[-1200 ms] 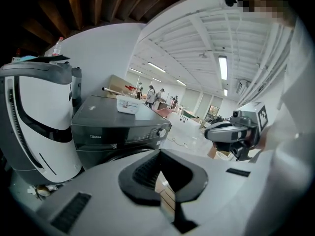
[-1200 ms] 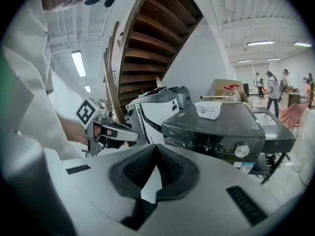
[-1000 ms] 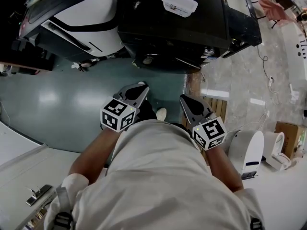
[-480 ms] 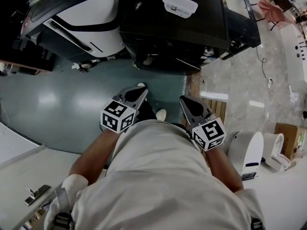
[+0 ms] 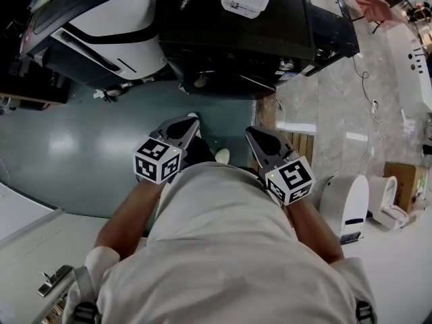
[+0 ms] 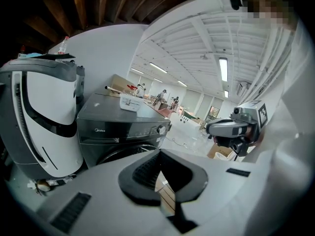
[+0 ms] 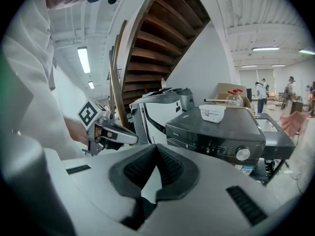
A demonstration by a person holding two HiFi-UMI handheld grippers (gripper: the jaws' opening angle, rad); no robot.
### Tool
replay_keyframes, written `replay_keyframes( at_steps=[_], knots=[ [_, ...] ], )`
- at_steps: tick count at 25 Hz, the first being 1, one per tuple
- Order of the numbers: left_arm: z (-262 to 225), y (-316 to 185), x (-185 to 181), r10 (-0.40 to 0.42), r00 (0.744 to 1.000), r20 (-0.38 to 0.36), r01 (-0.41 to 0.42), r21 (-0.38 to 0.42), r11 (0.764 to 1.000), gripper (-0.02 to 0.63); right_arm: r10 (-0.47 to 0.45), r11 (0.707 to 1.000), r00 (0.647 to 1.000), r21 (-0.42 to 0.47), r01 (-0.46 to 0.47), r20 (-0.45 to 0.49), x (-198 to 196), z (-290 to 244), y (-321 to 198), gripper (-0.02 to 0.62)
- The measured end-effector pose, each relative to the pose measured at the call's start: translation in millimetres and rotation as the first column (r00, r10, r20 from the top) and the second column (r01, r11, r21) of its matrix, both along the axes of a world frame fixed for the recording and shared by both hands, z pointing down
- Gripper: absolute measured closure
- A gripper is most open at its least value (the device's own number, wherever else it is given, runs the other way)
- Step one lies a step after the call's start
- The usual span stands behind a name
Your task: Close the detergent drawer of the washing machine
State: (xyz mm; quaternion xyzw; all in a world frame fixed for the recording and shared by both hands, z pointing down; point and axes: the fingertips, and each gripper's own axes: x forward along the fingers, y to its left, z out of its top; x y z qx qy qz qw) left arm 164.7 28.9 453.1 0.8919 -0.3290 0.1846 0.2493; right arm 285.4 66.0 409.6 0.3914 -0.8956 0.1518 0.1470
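Fingers (image 6: pixel 144 172) together; gripper views alone show washer (image 7: pixel 212 137) front.

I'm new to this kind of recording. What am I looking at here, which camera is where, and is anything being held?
A person stands before a dark washing machine and holds a two-jaw hand tool in each hand: the left gripper and the right gripper. The checkered cubes are part of those tools. The top-down picture comes from a camera on the person's head; the other two come from cameras riding on each tool, looking along its jaws. On the washing machine's top lies a white plastic box; a white and grey appliance stands beside it. Both pairs of jaws are together and hold nothing, not touching the washing machine.
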Motion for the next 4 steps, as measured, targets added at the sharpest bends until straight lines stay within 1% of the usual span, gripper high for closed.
replay_keyframes(
  at_steps=[4],
  knots=[
    [-0.6, -5.7, -3.6, -0.01, 1.0, 0.002, 0.01, 0.004, 1.0, 0.611, -0.009, 1.0, 1.0, 0.01, 0.009, -0.001, -2.6, -3.1, -5.5, 0.591]
  ],
)
